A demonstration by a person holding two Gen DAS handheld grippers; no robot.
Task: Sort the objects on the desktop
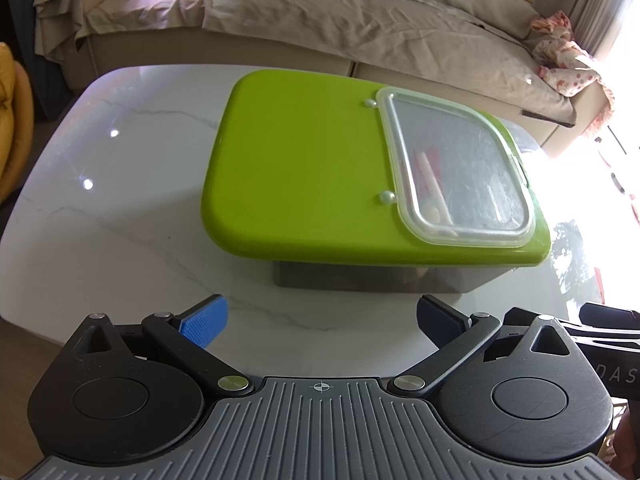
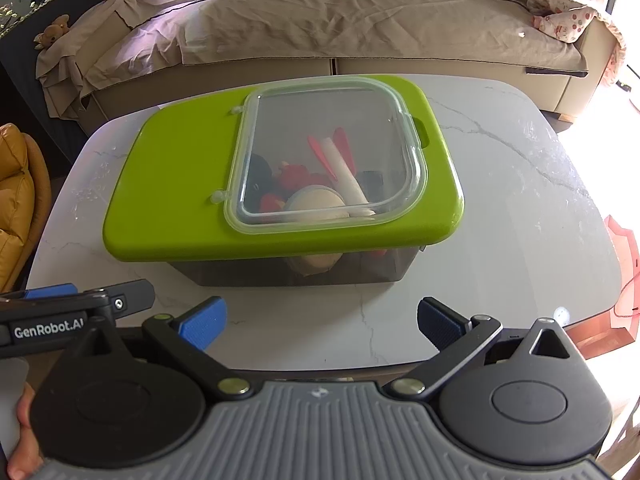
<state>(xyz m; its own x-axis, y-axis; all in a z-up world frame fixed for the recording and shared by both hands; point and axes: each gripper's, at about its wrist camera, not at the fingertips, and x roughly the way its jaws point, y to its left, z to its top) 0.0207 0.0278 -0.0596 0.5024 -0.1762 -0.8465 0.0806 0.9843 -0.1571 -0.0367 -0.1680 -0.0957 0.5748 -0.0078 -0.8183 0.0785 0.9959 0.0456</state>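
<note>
both up close at 6 o'clock: left gripper spread wide, nothing between the blue pads; right gripper same deal, wide apart and empty. just past them at 12 o'clock, storage box sitting on the marble table, green lid shut, clear flap down on the lid's 3 o'clock half. through the flap: a ball, a white stick, red bits. further back at 12, couch under a beige sheet.
</note>
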